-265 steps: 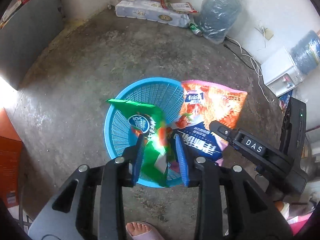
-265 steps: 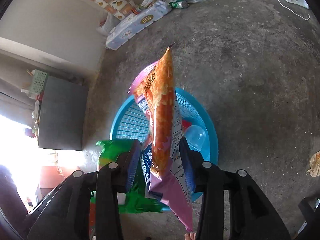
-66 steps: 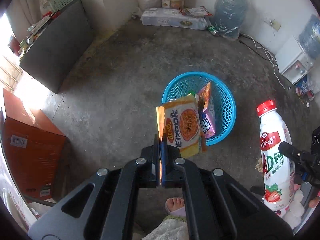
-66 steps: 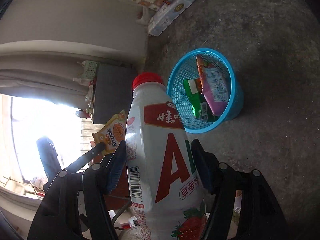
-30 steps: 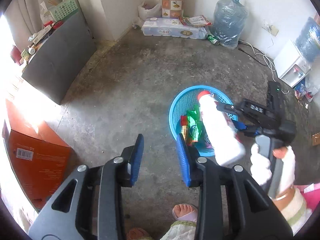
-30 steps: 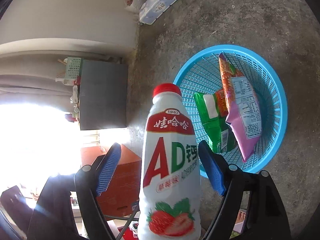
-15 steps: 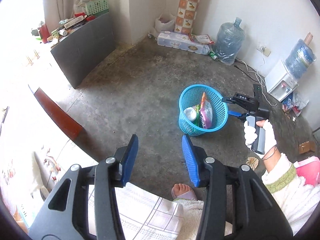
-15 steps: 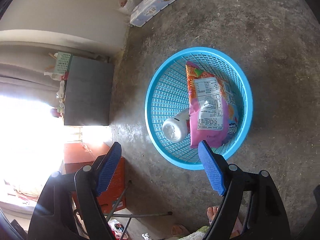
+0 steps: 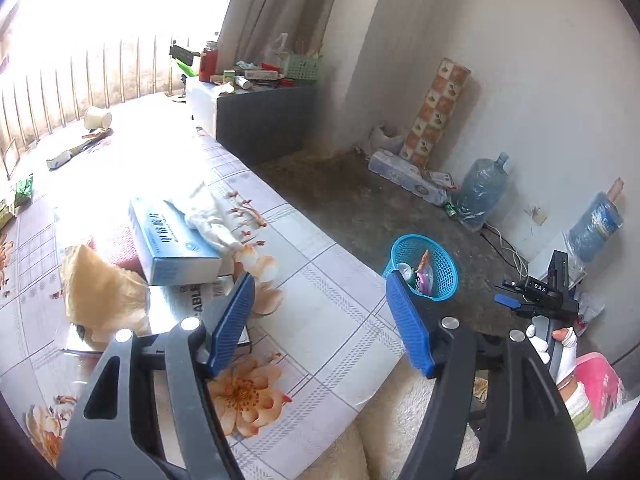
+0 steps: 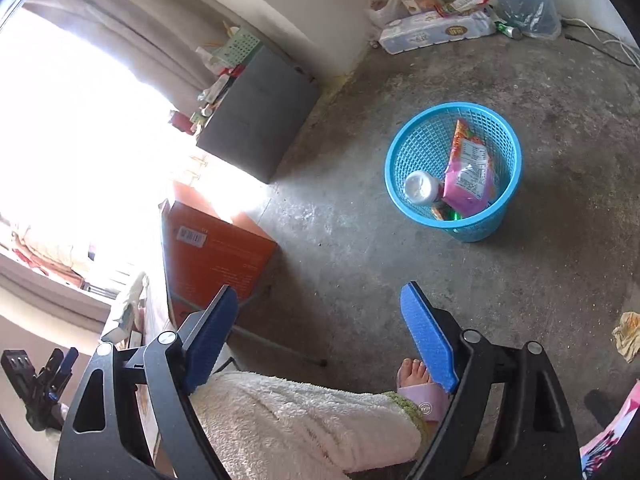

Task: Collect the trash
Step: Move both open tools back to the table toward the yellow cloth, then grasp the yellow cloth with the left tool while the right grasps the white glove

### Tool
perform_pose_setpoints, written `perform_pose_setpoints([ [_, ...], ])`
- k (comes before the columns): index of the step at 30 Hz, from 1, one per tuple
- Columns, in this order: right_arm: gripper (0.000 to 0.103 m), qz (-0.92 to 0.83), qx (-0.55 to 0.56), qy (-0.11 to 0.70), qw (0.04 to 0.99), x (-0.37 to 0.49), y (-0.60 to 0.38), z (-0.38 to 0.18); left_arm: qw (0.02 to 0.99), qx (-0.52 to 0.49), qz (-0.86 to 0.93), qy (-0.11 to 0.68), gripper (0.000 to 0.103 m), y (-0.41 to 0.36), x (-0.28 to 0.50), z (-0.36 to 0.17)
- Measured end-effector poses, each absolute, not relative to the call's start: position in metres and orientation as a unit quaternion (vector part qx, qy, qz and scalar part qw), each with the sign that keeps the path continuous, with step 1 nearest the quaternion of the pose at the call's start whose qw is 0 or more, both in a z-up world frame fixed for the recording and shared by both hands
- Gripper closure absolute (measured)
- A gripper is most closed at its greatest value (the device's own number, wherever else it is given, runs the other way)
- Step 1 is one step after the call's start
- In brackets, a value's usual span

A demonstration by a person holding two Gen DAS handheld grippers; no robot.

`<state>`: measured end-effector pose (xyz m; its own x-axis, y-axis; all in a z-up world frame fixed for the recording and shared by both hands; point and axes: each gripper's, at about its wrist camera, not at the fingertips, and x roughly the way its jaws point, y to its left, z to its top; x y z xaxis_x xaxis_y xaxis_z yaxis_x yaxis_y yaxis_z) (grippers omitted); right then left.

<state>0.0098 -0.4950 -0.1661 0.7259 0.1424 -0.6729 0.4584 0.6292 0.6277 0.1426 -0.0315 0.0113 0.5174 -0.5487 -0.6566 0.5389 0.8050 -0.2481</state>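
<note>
Looking at the blue basket [image 10: 454,178] on the floor, you've got a white bottle [image 10: 420,188] and snack wrappers [image 10: 468,176] already in there. Both sets of fingers are spread wide with nothing between them; the left gripper [image 9: 320,322] has just been opening over the counter [image 9: 320,280], and so has the right gripper [image 10: 320,340]. I'd guess the crumpled tan paper [image 9: 100,292] on the counter's left and the wad [image 10: 628,334] on the floor at far right are left. The glare hides the counter's far end.
</note>
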Motion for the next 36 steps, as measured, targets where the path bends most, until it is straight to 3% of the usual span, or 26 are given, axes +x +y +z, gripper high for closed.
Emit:
perform_pose_setpoints([
  [8, 0.02, 0.043, 0.329, 0.38, 0.864, 0.063, -0.384, -0.106, 0.904, -0.057, -0.221, 0.36, 0.035, 0.072, 0.106, -0.002],
  [17, 0.02, 0.16, 0.252, 0.426, 0.854, 0.116, -0.252, -0.086, 0.912, -0.147, -0.147, 0.355, 0.032, 0.145, 0.124, -0.026],
  [25, 0.02, 0.188, 0.228, 0.44, 0.848, 0.156, -0.202, -0.066, 0.927, -0.063, -0.147, 0.339, 0.03, 0.126, 0.185, -0.018],
  [32, 0.02, 0.177, 0.25, 0.455, 0.836, 0.234, -0.2, -0.051, 0.914, -0.022, -0.14, 0.381, 0.03, 0.114, 0.236, -0.049],
  [36, 0.02, 0.173, 0.283, 0.482, 0.811, 0.294, -0.196, -0.064, 0.903, -0.031, -0.14, 0.405, 0.039, 0.114, 0.25, -0.067],
])
